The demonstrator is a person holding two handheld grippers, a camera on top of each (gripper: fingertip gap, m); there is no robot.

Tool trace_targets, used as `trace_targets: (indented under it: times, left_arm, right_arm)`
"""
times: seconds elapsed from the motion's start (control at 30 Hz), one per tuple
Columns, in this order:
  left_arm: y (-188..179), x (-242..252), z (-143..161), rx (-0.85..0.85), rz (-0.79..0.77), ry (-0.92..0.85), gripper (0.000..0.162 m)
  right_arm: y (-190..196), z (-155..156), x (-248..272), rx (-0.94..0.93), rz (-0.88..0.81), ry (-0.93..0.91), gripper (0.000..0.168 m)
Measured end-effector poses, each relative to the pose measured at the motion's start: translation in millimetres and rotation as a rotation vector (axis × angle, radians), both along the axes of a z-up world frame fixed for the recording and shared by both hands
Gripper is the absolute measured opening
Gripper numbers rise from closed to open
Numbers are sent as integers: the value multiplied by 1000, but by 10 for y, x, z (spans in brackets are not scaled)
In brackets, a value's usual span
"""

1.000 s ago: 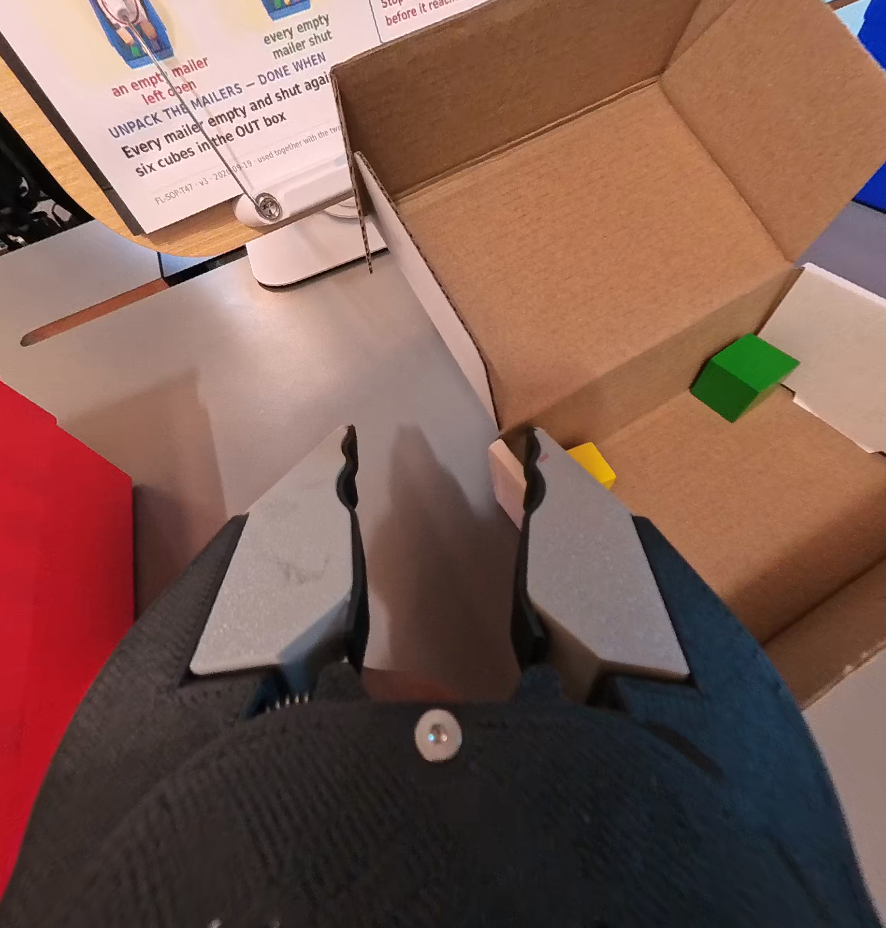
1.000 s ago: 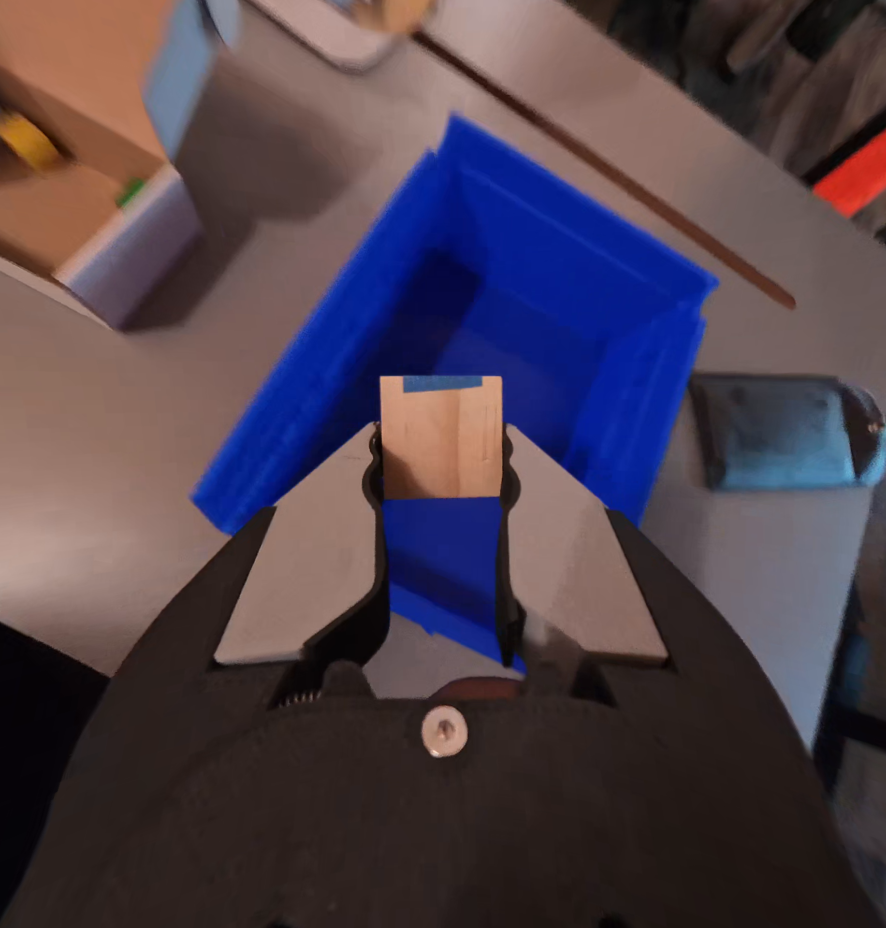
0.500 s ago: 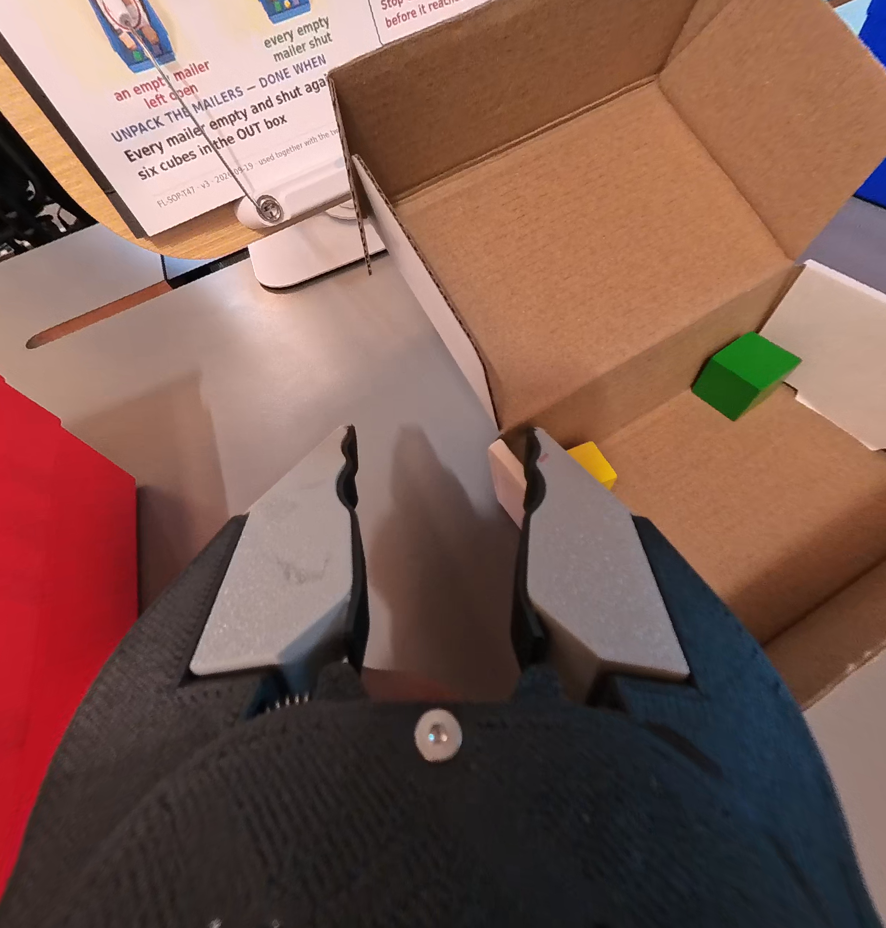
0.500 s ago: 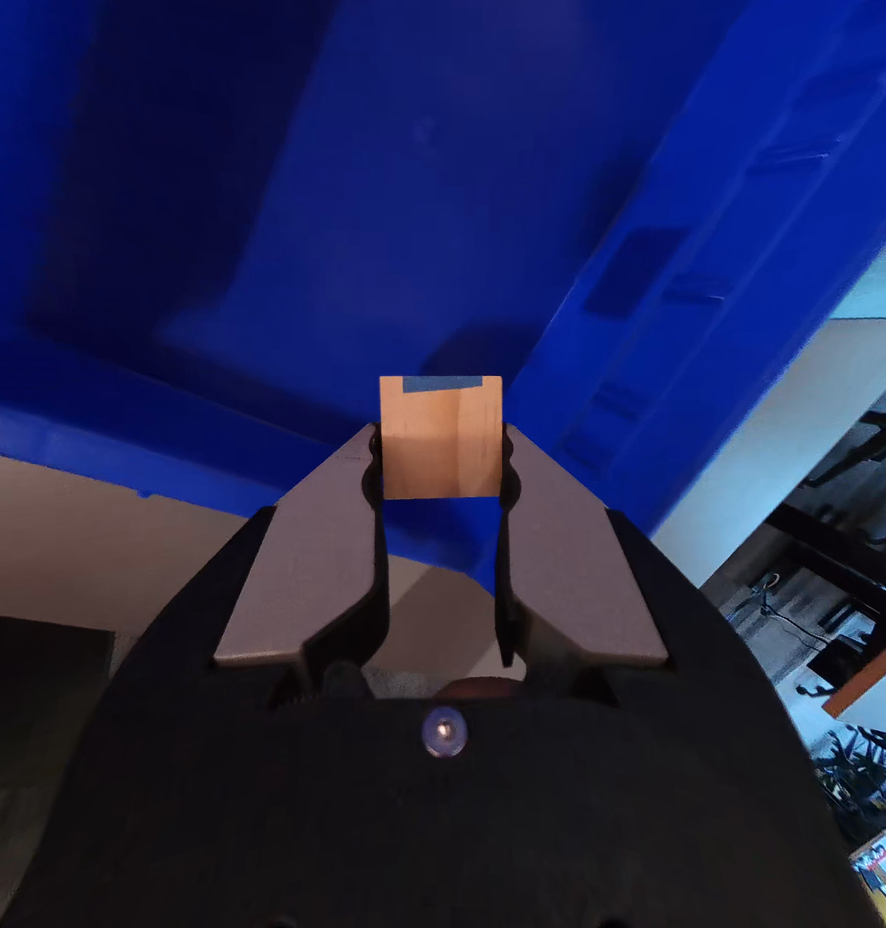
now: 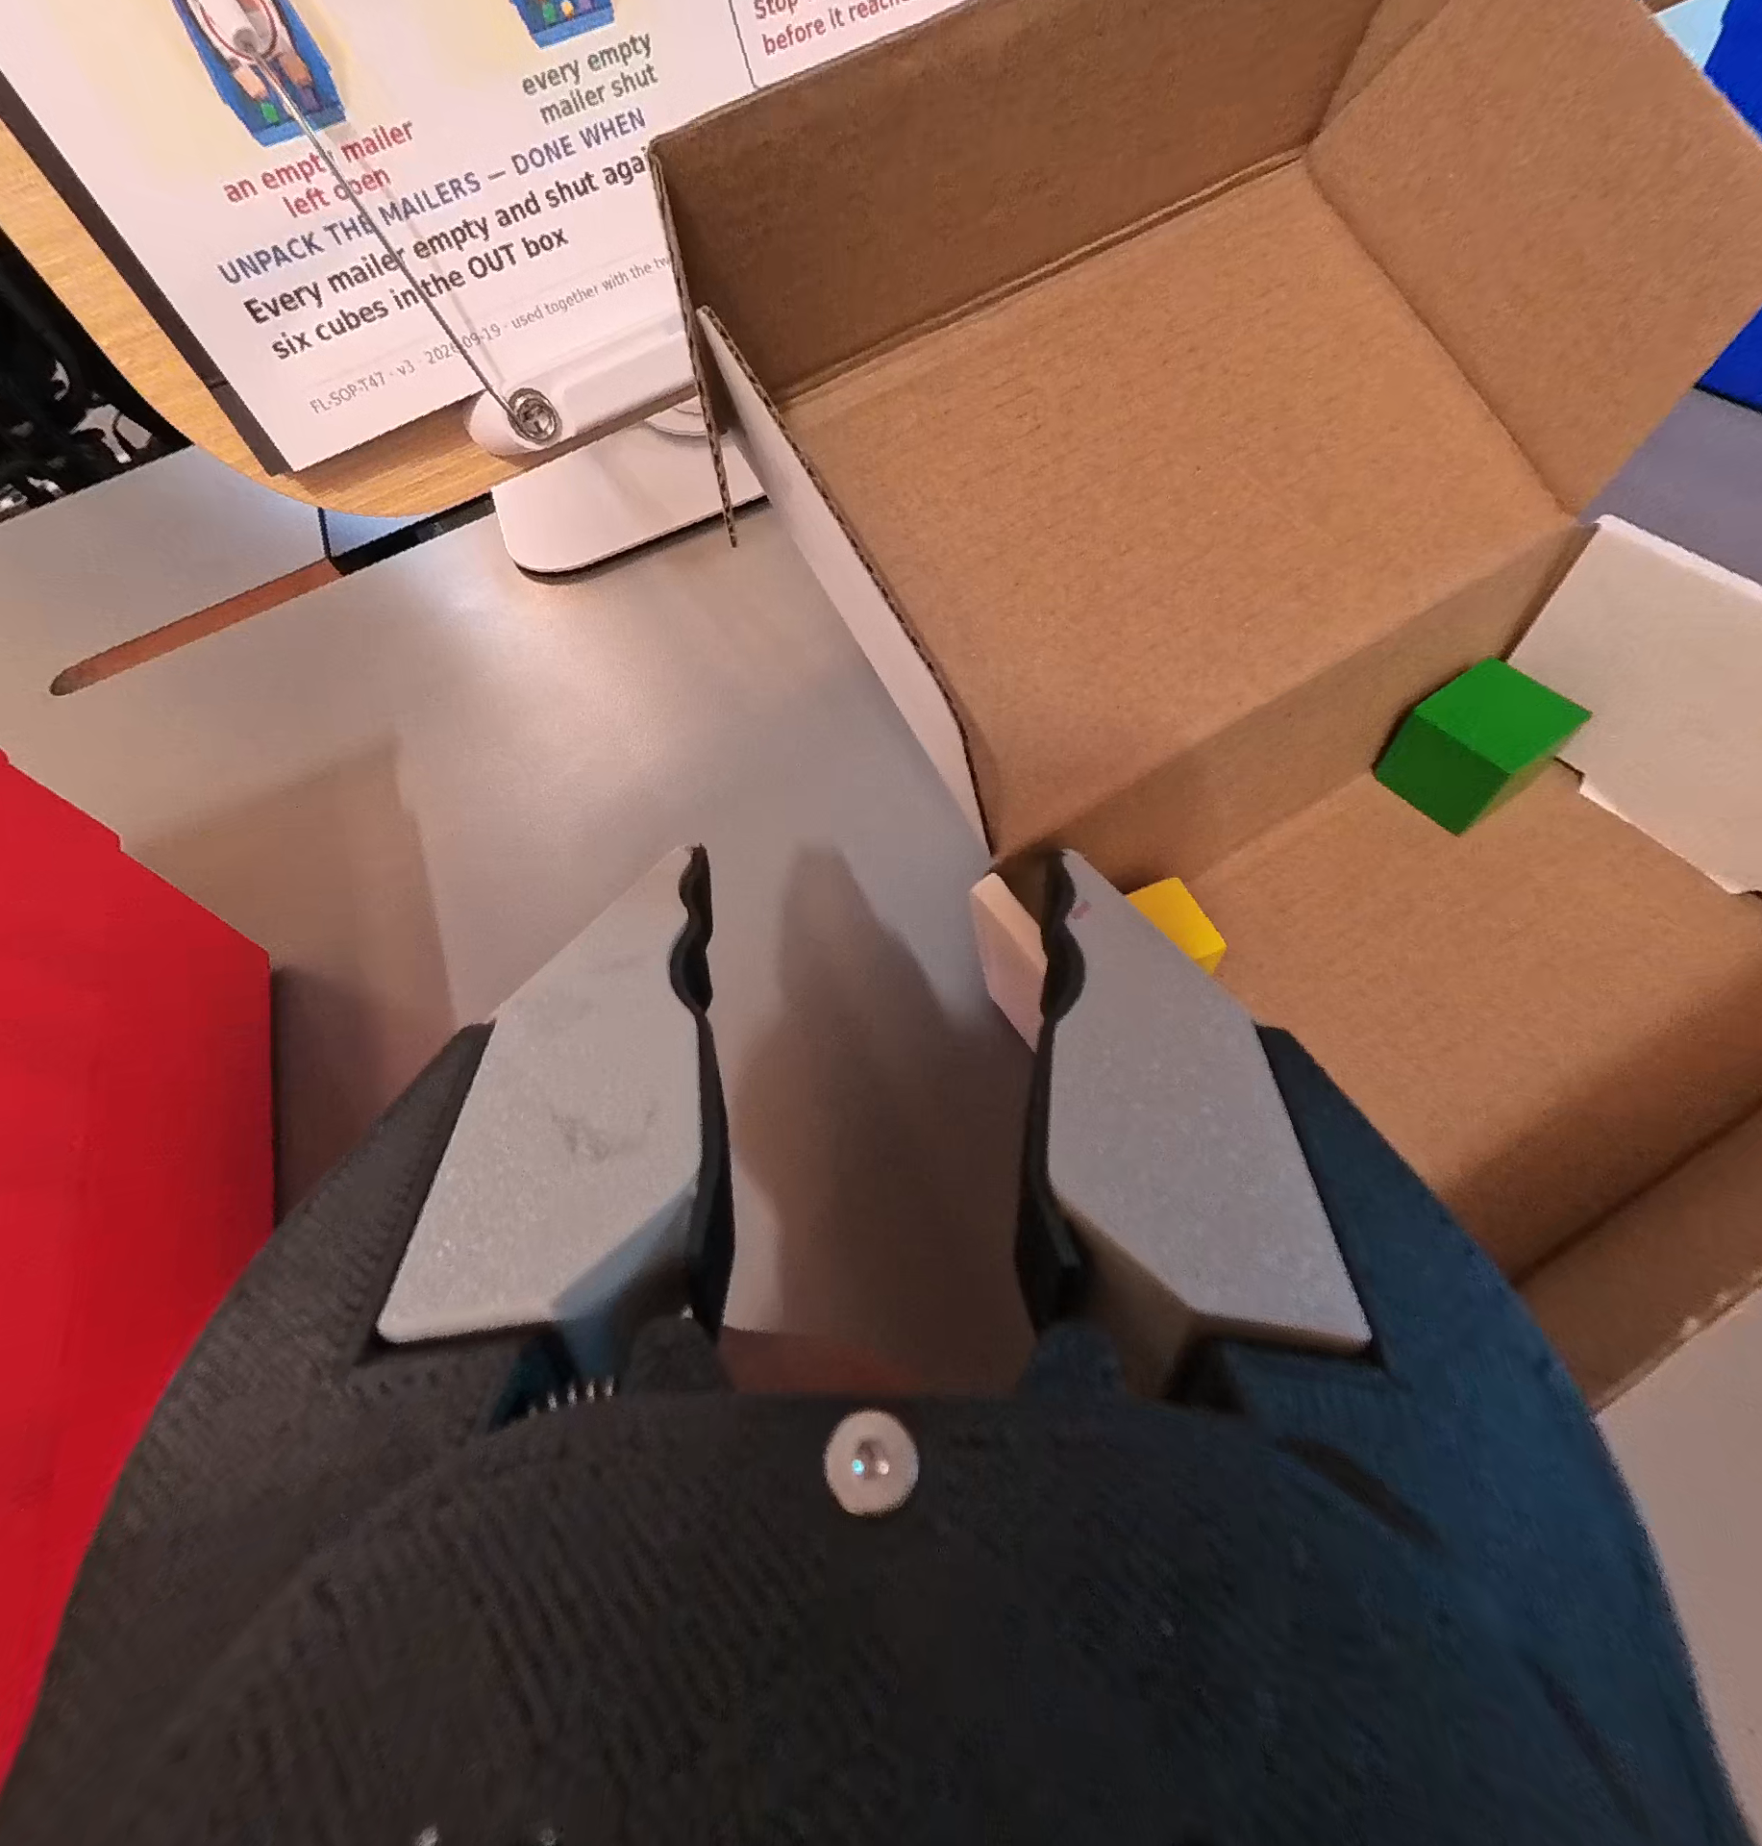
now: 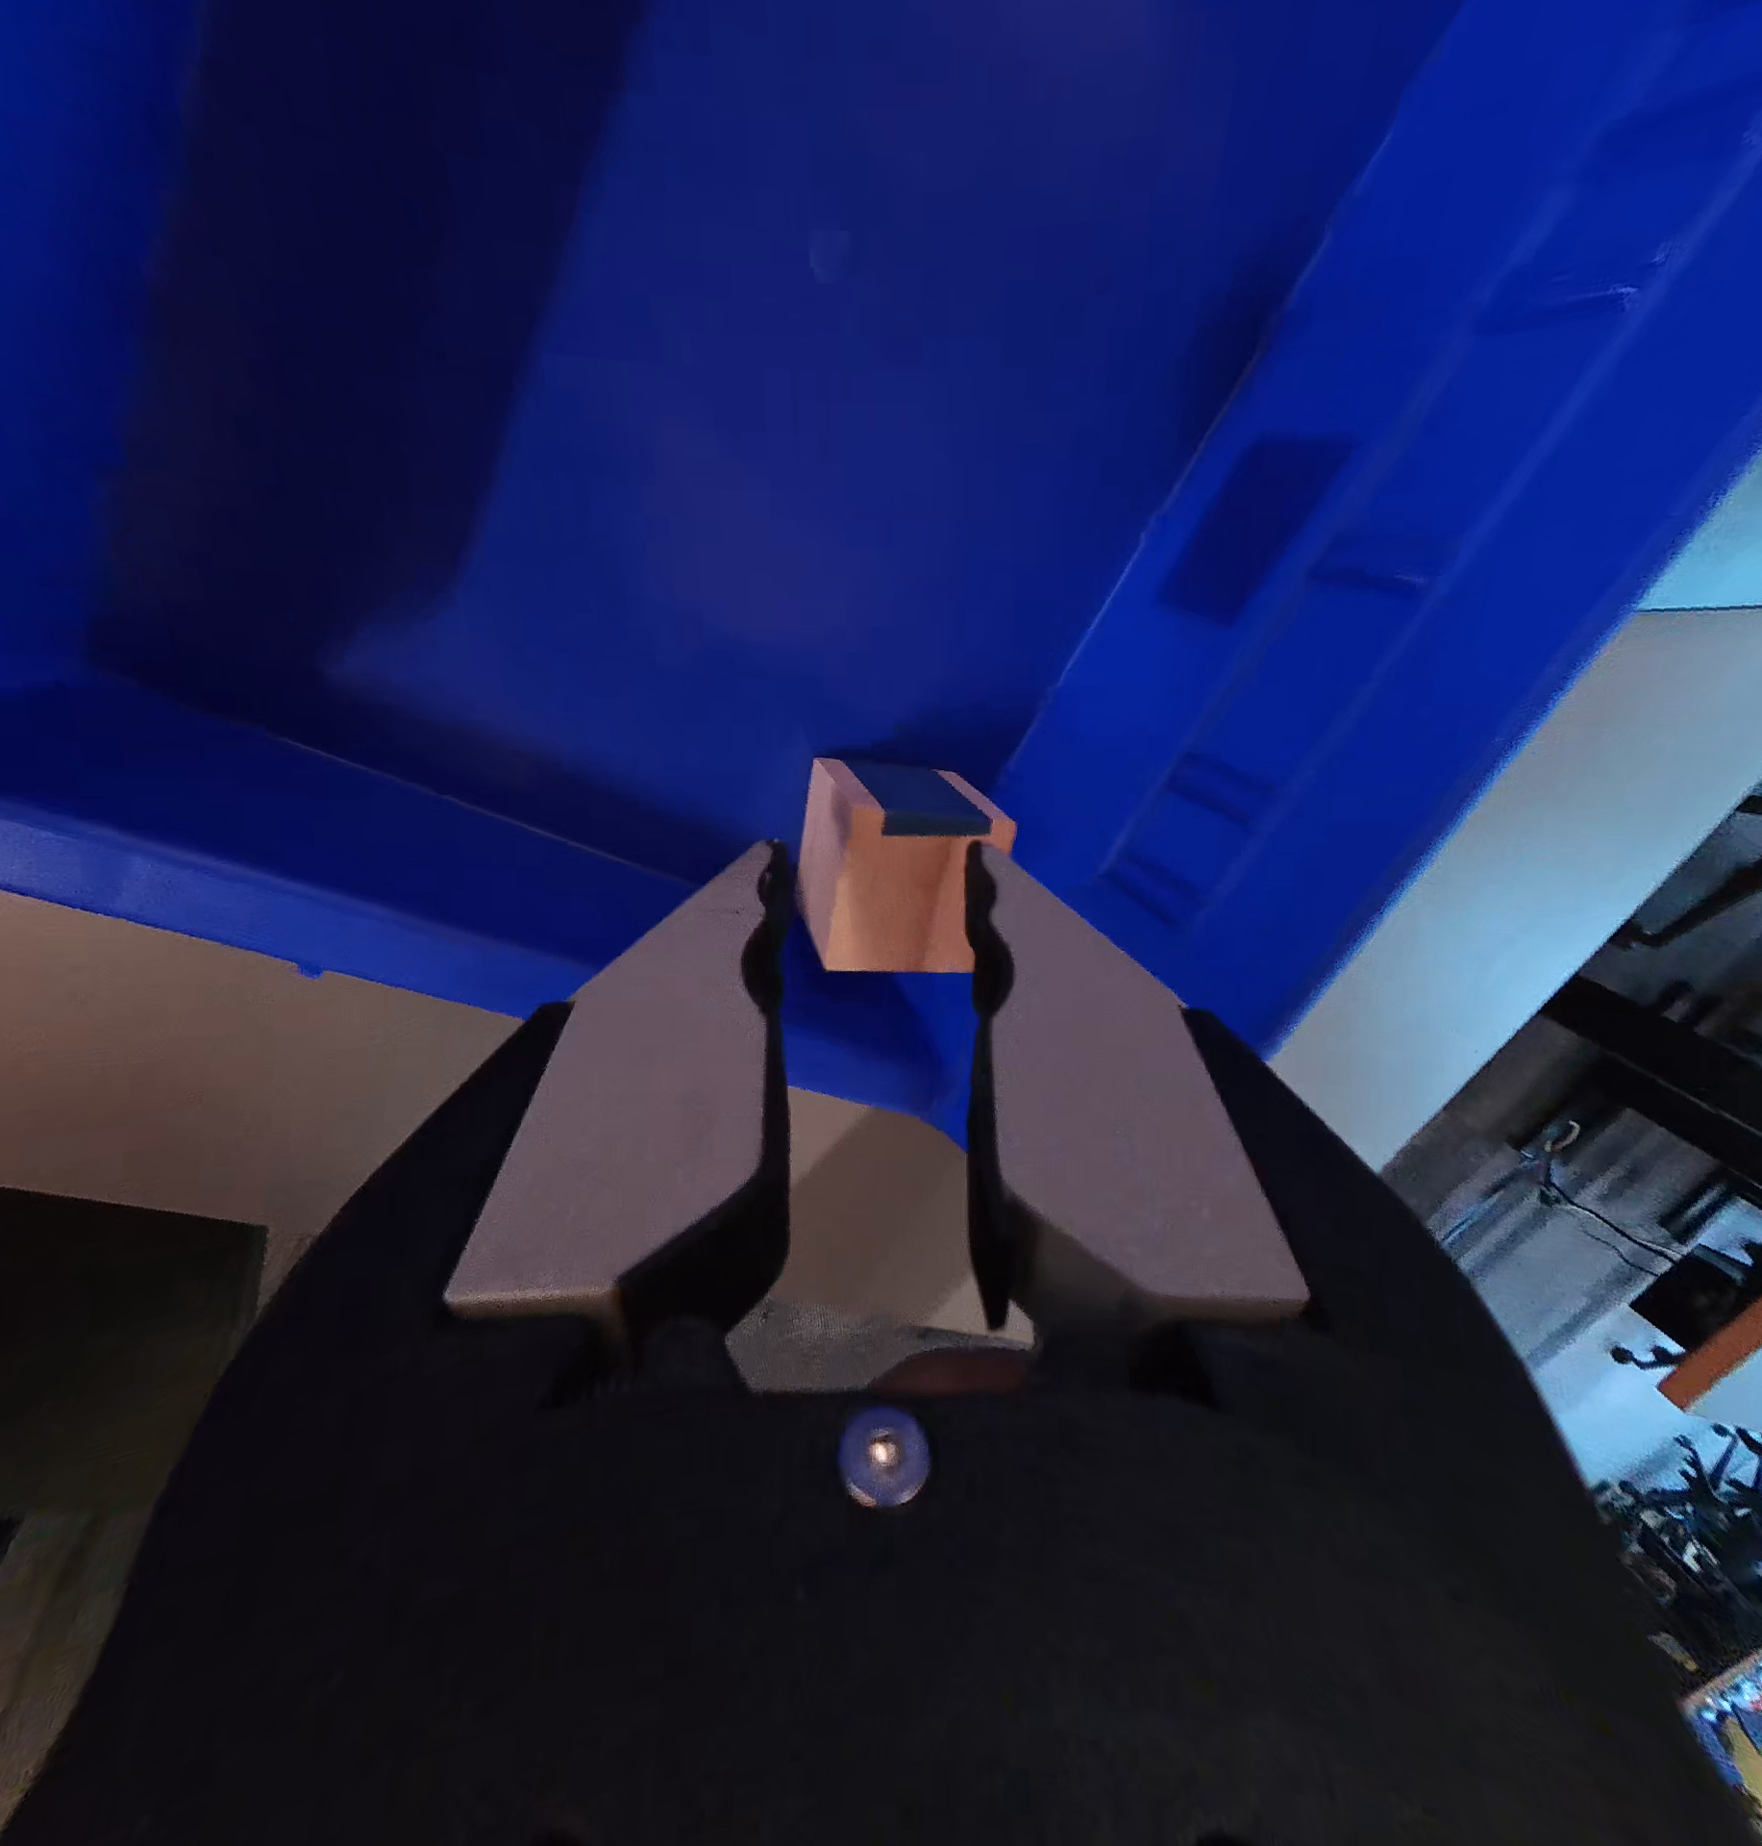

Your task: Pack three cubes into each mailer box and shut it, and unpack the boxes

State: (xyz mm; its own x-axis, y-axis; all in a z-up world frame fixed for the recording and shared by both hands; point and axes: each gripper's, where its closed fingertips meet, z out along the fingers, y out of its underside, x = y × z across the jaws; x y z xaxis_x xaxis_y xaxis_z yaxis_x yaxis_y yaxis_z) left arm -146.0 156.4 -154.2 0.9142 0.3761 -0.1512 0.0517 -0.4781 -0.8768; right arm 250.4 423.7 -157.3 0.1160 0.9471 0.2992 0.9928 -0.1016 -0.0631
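Note:
My right gripper (image 6: 872, 859) hangs over the blue bin (image 6: 857, 400). A wooden cube with blue tape (image 6: 901, 879) sits tilted just past its fingertips, with a gap to the left finger; the jaws stand apart and do not clamp it. My left gripper (image 5: 877, 869) is open and empty, low over the grey table beside the left wall of an open cardboard mailer box (image 5: 1106, 559). Inside the box a yellow cube (image 5: 1181, 924) lies by my right finger and a green cube (image 5: 1476, 739) lies at the far side.
A red bin (image 5: 88, 1099) stands at the left of the left wrist view. A sign on a white stand (image 5: 607, 489) is behind the box. A corner of the blue bin (image 5: 1755, 200) shows at the top right. Beyond the bin lie the table edge and dark room clutter (image 6: 1656, 1149). The left gripper's tips are roughly 50 cm from the right gripper's. The green cube (image 5: 1476, 739) sits 10 cm or so from the ends of my left fingers.
The right gripper moved down to the blue bin with the wooden cube, and the cube has now tipped out of the fingers. The left gripper has barely moved.

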Motion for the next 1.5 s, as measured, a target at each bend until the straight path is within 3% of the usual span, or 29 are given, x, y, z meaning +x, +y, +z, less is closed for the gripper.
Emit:
trace_targets:
  times: [0.13, 0.23, 0.37, 0.47, 0.6, 0.77, 0.97, 1.07, 1.1, 1.17, 1.5]
  left_arm:
    - [-1, -1, -1, 3, 1, -2, 65]
    - [0, 0, -2, 2, 0, -5, 65]
    - [2, 2, 0, 2, -1, -1, 65]
    - [0, -1, -3, 3, 0, -5, 65]
    - [0, 0, -3, 8, -1, -10, 65]
    - [2, 18, -4, 5, -4, -12, 63]
    - [-1, 37, -16, 6, -9, -43, 61]
    - [-2, 47, -18, 3, -15, -48, 61]
    - [-2, 48, -16, 2, -15, -45, 61]
    - [2, 61, -25, -4, -22, -42, 65]
    - [22, 67, -37, 12, -29, -67, 68]
  right_arm:
    - [80, -65, 73, 52, -23, -58, 41]
    - [-71, 146, -239, 25, 5, 137, 41]
    - [-709, 821, -1010, -33, 191, 498, 40]
    - [-1433, 1108, -1551, -148, 376, 622, 36]
    - [-2036, 779, -2137, -257, 452, 505, 52]
    - [-2291, 173, -2696, -297, 348, 398, 42]
    - [-1942, -120, -2876, -57, 201, 343, 46]
    - [-1957, -235, -2860, -61, 185, 310, 39]
    - [-1956, -272, -2870, -58, 179, 305, 48]
    - [-1891, -278, -2907, -12, 170, 308, 40]
    - [-1783, -325, -2890, 26, 158, 287, 30]
